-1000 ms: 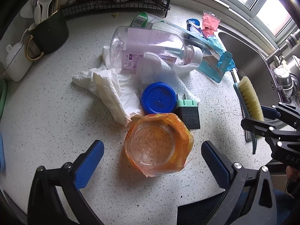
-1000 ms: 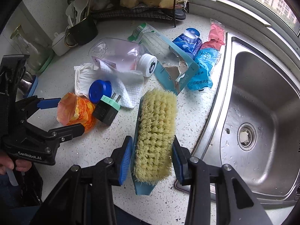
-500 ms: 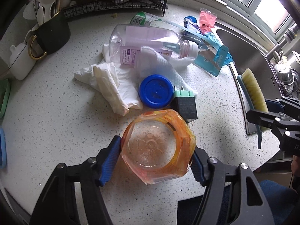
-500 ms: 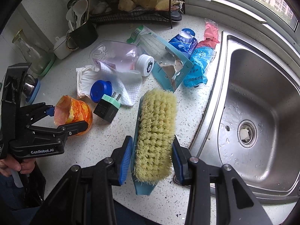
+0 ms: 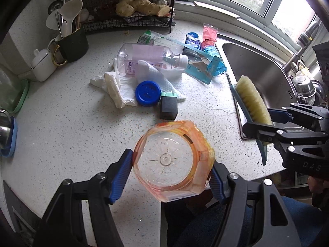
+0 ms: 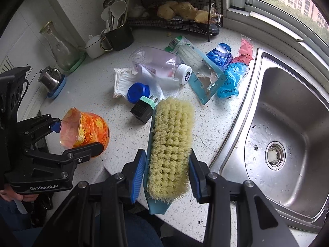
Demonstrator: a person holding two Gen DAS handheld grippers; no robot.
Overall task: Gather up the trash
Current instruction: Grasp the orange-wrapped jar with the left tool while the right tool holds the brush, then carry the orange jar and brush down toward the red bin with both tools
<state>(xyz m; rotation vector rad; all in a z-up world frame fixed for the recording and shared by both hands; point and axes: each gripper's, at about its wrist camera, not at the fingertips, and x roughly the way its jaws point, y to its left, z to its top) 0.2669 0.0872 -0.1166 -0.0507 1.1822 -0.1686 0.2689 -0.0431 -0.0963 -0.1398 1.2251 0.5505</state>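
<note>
A crumpled orange plastic container (image 5: pixel 172 160) hangs base-first above the counter's near edge, with my left gripper (image 5: pixel 171 168) shut on its sides. The right wrist view shows the container (image 6: pixel 86 131) and the left gripper (image 6: pixel 77 136) at the left. My right gripper (image 6: pixel 167 164) is shut on a teal scrub brush with yellow bristles (image 6: pixel 172 140), held over the counter beside the sink. On the speckled counter lie a clear bottle (image 5: pixel 148 58), white tissues (image 5: pixel 115 86), a blue lid (image 5: pixel 148 92), a black and green plug (image 5: pixel 168 107), a torn teal carton (image 5: pixel 201 68) and blue and pink wrappers (image 6: pixel 232 78).
A steel sink (image 6: pixel 287 123) is set into the counter at the right. A wire rack (image 5: pixel 131 20) stands at the back. A dark mug of utensils (image 5: pixel 72 41), a white pot (image 5: pixel 43 65) and a glass carafe (image 6: pixel 59 47) line the left wall.
My left jaws closed onto the orange container and lifted it off the counter, back toward the near edge. My right gripper rose a little with the brush.
</note>
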